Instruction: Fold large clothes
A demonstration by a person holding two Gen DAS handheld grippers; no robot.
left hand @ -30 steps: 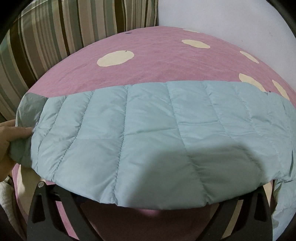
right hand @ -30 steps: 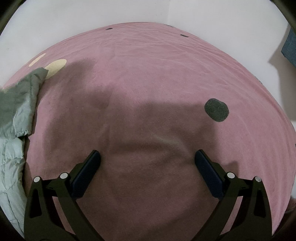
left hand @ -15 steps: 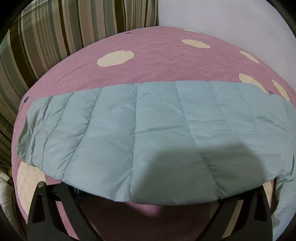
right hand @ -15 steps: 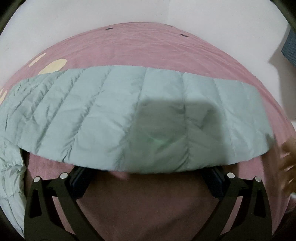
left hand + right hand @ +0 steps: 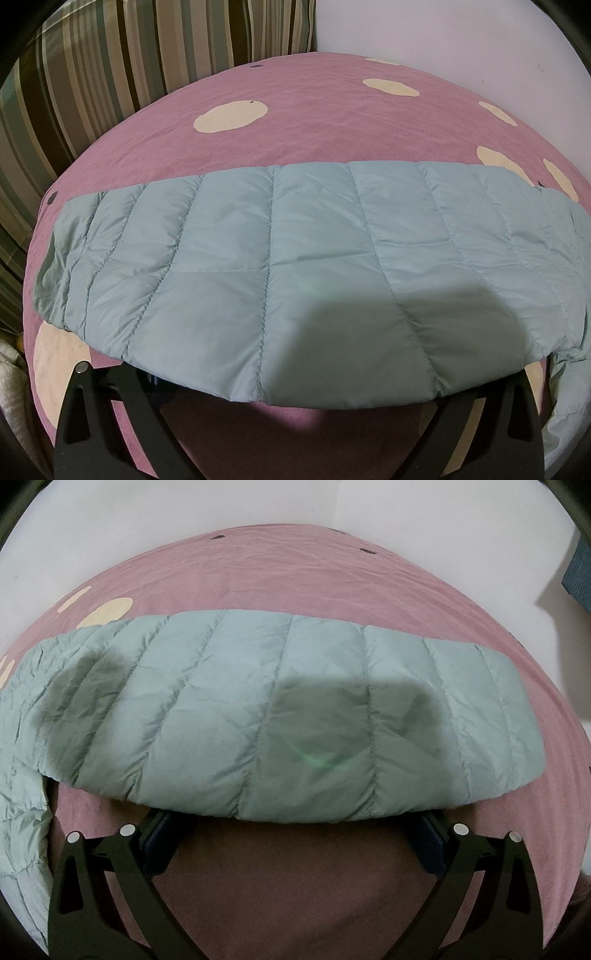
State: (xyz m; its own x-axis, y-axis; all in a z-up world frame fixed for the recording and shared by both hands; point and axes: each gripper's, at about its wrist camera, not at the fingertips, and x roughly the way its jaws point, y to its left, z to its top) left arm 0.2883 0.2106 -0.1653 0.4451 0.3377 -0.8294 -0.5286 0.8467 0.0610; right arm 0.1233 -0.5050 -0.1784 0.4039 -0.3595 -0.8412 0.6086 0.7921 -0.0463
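A light blue quilted puffer jacket lies spread on the pink bed. In the left wrist view one sleeve (image 5: pixel 295 266) stretches flat across the frame, its cuff at the left. In the right wrist view the other sleeve (image 5: pixel 280 716) stretches across, its cuff at the right, with the jacket body (image 5: pixel 18 834) at the left edge. My left gripper (image 5: pixel 295 391) is open, its fingertips hidden under the sleeve's near edge. My right gripper (image 5: pixel 291 834) is open too, its blue pads (image 5: pixel 159 845) just under the near edge of its sleeve. Neither grips the cloth.
The pink bedsheet (image 5: pixel 314 122) has cream spots (image 5: pixel 231 116). A striped curtain (image 5: pixel 110 62) hangs at the back left. White walls (image 5: pixel 147 517) stand behind the bed. A blue cloth (image 5: pixel 580 576) hangs at the right edge of the right wrist view.
A bare hand laid out the left sleeve's cuff and withdrew. The right sleeve was spread across the formerly bare sheet in front of my right gripper. Both grippers stayed put.
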